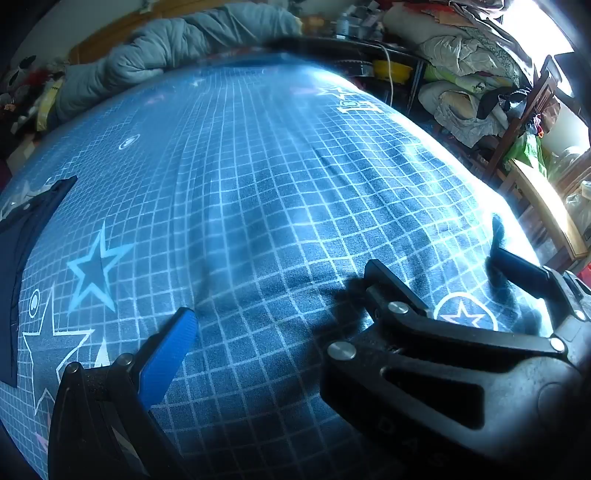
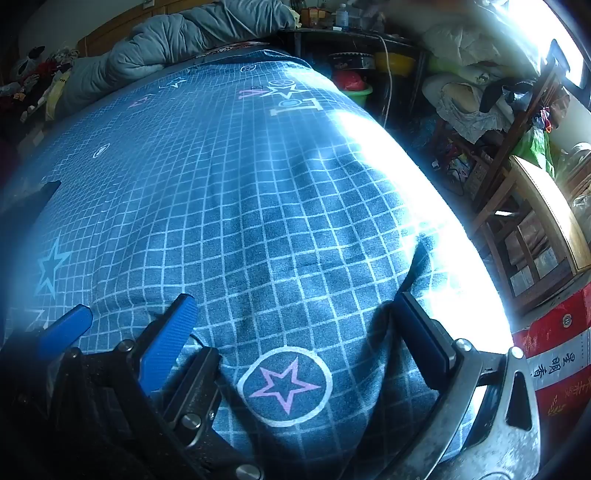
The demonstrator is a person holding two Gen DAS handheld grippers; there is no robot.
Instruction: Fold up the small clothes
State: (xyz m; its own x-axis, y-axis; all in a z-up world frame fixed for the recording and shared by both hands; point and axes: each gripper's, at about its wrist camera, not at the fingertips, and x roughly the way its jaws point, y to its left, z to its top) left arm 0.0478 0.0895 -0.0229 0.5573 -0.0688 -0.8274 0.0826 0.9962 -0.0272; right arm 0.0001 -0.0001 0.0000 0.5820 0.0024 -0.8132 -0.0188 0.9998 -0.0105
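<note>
Left tongs (image 1: 280, 288) and right tongs (image 2: 299, 317) side by side, jaws spread.

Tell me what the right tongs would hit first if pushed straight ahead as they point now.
Probably the bedsheet: the open right tongs point low along it, and the sheet bulges up just ahead. Beyond lies the grey quilt, though depth is hard to judge.

Am working in lived-in home bedroom. Am hovering over bed with blue grid-and-star bedsheet (image 2: 229, 192). Grey quilt (image 2: 177, 33) is lying bunched along far edge. Stuffed toys (image 1: 22, 85) are crowding far left corner. Heaped bedding (image 1: 461, 74) is piling up beside wooden shelf (image 2: 532, 221), sunlight streaming in from right.
</note>
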